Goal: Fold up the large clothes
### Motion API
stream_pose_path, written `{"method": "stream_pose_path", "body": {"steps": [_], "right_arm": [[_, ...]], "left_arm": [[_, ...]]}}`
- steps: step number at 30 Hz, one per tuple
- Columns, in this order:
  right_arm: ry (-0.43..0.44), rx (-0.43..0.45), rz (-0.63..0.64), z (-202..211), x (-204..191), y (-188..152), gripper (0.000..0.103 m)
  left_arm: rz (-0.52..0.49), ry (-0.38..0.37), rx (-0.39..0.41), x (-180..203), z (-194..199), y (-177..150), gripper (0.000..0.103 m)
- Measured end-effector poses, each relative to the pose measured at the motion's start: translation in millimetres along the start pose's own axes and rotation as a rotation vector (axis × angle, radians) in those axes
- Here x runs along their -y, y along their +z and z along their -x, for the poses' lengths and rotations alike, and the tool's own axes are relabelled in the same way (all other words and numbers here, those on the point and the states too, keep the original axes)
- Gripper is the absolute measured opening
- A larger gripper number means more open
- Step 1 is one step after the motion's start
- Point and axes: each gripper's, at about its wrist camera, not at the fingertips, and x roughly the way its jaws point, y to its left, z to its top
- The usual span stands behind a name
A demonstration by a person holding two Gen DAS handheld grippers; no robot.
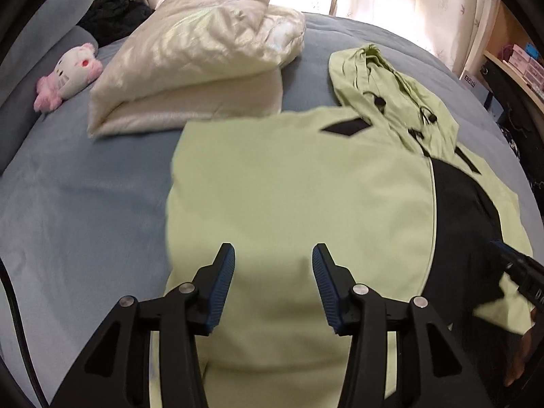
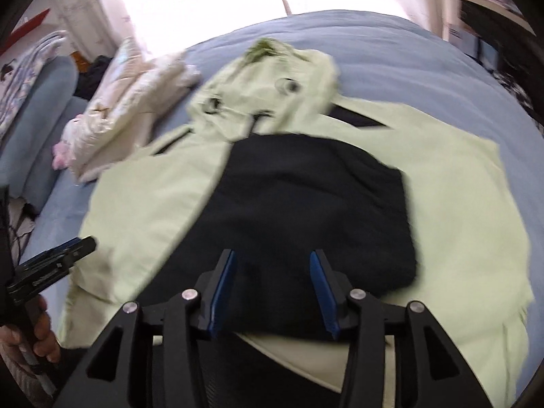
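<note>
A pale green hooded jacket with a black inner lining lies spread on the blue bed, hood at the far end. My left gripper is open and empty above the jacket's left front panel. My right gripper is open and empty above the black lining, with the green fabric spread on both sides and the hood beyond. The right gripper's tip shows at the left wrist view's right edge. The left gripper shows at the right wrist view's left edge.
A folded cream quilt lies on the bed beyond the jacket's left side. A pink and white plush toy sits by a blue pillow. A dark garment lies at the back. Curtains and shelves stand behind.
</note>
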Motion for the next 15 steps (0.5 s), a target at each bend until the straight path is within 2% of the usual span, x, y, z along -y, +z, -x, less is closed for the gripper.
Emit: {"method": "stream_pose_path", "body": {"steps": [5,8,12,15], "right_arm": [[0.079,0.006,0.019,-41,-33,29,0.046],[0.076,0.017,0.031,-61,-40,41,0.046],[0.026,0.061,-0.005,-74,-15,54,0.046],[-0.030,0.103,-0.060,-68,22,56,0.046]], "left_arm": [[0.006,0.028,0.012,10,-35,30,0.046],[0.013,0.064,0.018,11,-58,44,0.046],[0.013,0.126,0.053,-2,-74,51,0.047],[0.028,0.116,0.066,-17,-78,53,0.052]]}}
